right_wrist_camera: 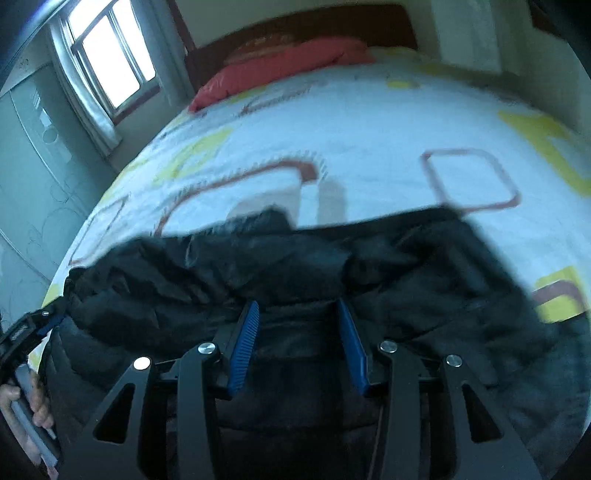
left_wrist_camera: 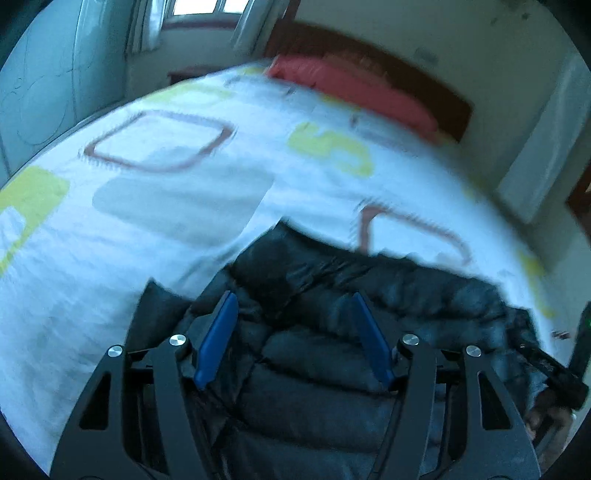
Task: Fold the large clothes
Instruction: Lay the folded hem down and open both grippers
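A black quilted puffer jacket (left_wrist_camera: 332,295) lies bunched along the near side of the bed, and it also shows in the right wrist view (right_wrist_camera: 258,266). My left gripper (left_wrist_camera: 293,299) is open, its blue pads apart just above the jacket's padded panels. My right gripper (right_wrist_camera: 297,306) is open too, with its pads spread over the jacket's near edge. The right gripper's body shows at the right edge of the left wrist view (left_wrist_camera: 554,373), and the left gripper with the holding hand at the left edge of the right wrist view (right_wrist_camera: 29,332). Both frames are blurred.
The bed carries a white cover (left_wrist_camera: 166,206) with yellow and brown shapes; it also shows in the right wrist view (right_wrist_camera: 369,122). A red pillow (left_wrist_camera: 351,88) lies by the dark wooden headboard (right_wrist_camera: 303,26). A window (right_wrist_camera: 110,55) and a pale wardrobe (right_wrist_camera: 33,155) stand to the left.
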A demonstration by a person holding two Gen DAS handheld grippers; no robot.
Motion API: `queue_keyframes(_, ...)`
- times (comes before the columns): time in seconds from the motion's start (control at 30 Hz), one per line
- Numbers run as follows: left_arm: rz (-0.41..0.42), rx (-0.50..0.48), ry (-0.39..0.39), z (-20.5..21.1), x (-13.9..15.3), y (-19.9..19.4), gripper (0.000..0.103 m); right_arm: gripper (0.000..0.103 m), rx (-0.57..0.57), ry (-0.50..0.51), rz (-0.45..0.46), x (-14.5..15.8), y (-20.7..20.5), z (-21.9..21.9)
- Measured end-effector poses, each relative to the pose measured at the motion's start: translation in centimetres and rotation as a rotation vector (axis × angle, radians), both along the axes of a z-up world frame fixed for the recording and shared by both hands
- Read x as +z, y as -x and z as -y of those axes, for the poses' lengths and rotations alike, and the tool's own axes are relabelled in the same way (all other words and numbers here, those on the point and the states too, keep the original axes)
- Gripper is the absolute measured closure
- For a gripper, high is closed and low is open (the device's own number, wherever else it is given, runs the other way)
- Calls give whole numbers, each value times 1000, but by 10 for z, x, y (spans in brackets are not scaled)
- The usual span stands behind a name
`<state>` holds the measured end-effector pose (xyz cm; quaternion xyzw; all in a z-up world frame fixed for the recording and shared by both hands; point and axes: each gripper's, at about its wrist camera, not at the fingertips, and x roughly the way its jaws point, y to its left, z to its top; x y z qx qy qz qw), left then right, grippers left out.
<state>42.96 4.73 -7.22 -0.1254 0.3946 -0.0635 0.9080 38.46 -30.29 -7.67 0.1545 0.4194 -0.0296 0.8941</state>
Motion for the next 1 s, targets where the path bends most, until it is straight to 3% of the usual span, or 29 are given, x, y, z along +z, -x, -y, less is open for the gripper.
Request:
queue_keyframes(0.07, 20, 7, -11, -4, 3, 0, 39, 59, -36, 48, -7, 1, 3, 12)
queue_keyframes(0.13, -59, 16, -18, -6, -15, -17, 39, 59, -53, 63, -80, -18, -3, 23)
queue_keyframes(0.2, -143, 26, 11, -10, -38, -32, 37, 58, -53, 32, -88, -30, -7, 28)
queue_keyframes(0.37, -142, 37, -41, -2, -46, -38, 35, 58, -55, 56, -81, -30, -8, 25)
queue_keyframes(0.47, -130, 49, -21, -9, -33, -30, 35, 58, -80, 43, -64, -14, 6, 31)
queue_keyframes(0.7, -100, 179, 66, -62, 0, 32, 34, 57, -136, 45, -28, 19, 81, 54)
queue_keyframes(0.87, -96, 256, 142, -100, 0, 98, 34, 44, -201, -5, -10, 29, 156, 76)
queue_keyframes(1.0, -88, 316, 251, -123, -9, 159, 29, 43, -238, -75, -17, 23, 216, 82)
